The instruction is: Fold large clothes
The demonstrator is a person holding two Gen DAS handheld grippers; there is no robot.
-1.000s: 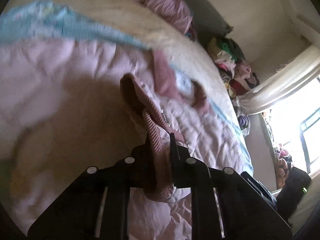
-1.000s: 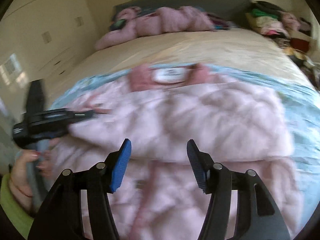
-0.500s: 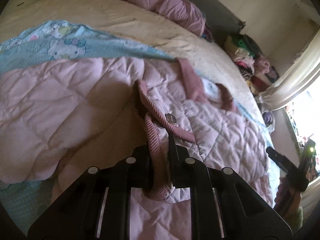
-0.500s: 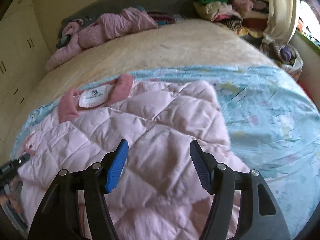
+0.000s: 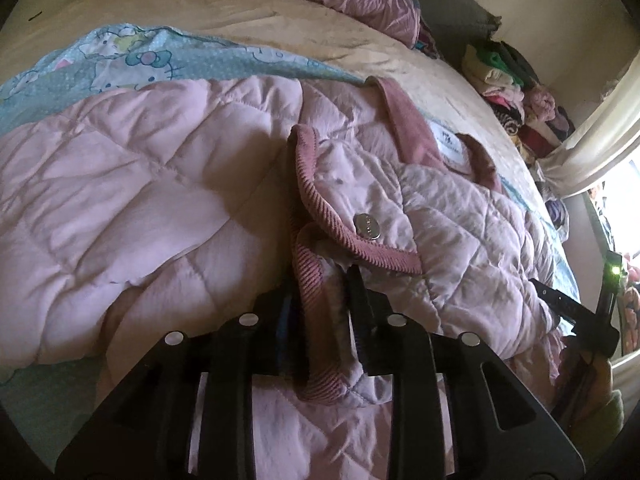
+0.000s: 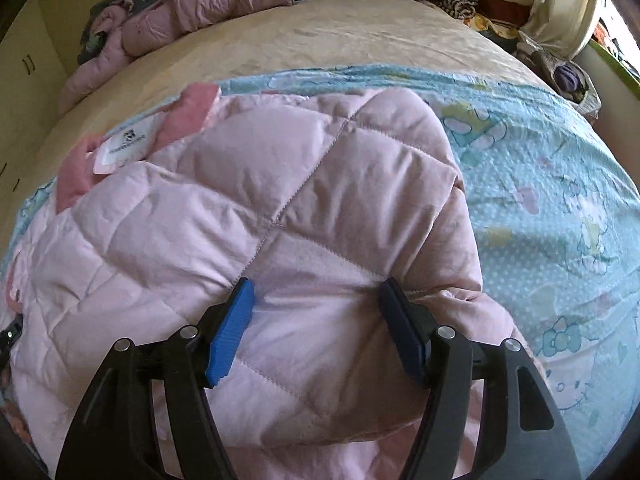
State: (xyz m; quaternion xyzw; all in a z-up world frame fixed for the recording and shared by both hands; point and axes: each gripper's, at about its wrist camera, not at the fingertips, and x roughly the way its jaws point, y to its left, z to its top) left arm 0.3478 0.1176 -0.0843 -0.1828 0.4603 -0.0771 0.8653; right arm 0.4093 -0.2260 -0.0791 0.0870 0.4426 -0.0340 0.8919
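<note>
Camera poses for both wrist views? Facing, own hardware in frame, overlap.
Left wrist: on the left gripper, angled down at the pink quilted jacket; its jaws, opening, hold the corduroy-trimmed cuff.
Right wrist: on the right gripper, angled down over a folded sleeve; jaws open, nothing gripped.
Shared: jacket's white neck label, blue cartoon-print sheet.

**Jacket spread on blanket, bed beneath**

Spread flat on the blanket, which in turn lies over the near part of the bed: the quilted jacket, collar toward the headboard. Folded across the jacket's body, one sleeve. Between the left gripper fingers, a cuff, jaws opening. Above the jacket's right part, the right gripper. Along the head of the bed, a second jacket. Beside the bed's far corner, a clothes pile.
</note>
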